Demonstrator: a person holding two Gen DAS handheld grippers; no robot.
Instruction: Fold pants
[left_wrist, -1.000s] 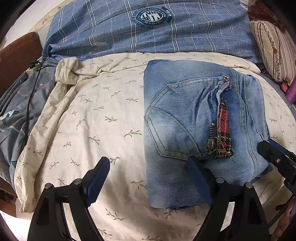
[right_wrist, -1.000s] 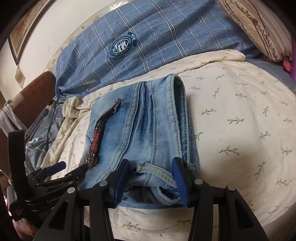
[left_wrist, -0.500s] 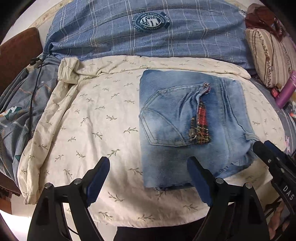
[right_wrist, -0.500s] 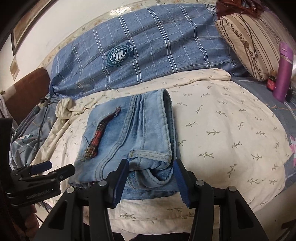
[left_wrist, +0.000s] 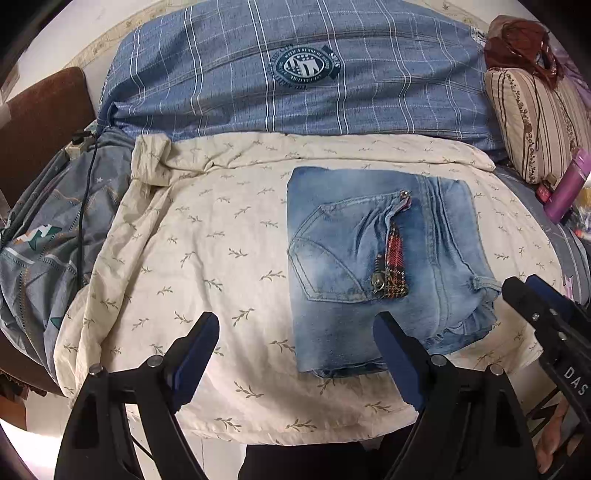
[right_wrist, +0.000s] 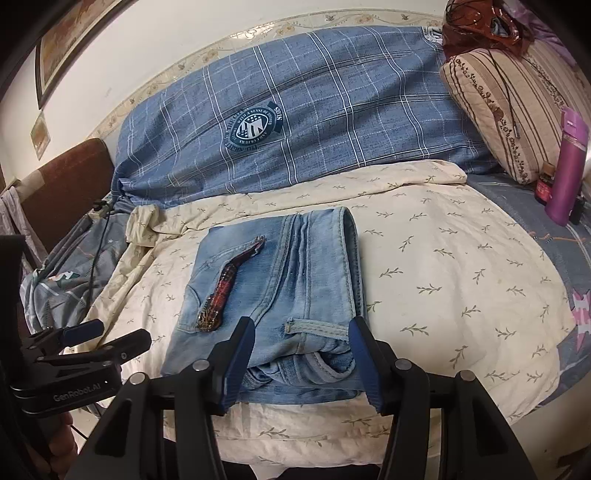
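The jeans (left_wrist: 373, 258) lie folded into a small square on the cream sheet (left_wrist: 207, 251) that covers the bed. The back pocket faces up. A strip of red plaid (left_wrist: 396, 258) runs down beside the pocket, with a little metal zip pull at its near end. The waistband end, with a belt loop, points toward the near edge of the bed.

The left gripper (left_wrist: 295, 354) hangs above the near part of the bed. Its two blue fingers are spread wide and nothing is between them. One finger is over the bare sheet and the other is over the near corner of the jeans, but it is lifted off them.

The right gripper (right_wrist: 301, 354) hangs over the waistband end of the jeans (right_wrist: 295, 295). Its jaws are opening. The waistband shows in the gap between the fingers, but the pads do not press on it.

Each gripper can be seen in the other's view: the right one at the right side of the left view, the left one (right_wrist: 107, 338) at the low left of the right view.

Behind the sheet lies a big blue checked quilt (right_wrist: 314, 110) with a round badge on it. A striped pillow (right_wrist: 509, 110) sits to the right. A purple bottle (right_wrist: 567, 173) stands just in front of the pillow. A grey blanket (left_wrist: 40, 240) hangs off the left side, with a black cord (left_wrist: 83, 206) across it.
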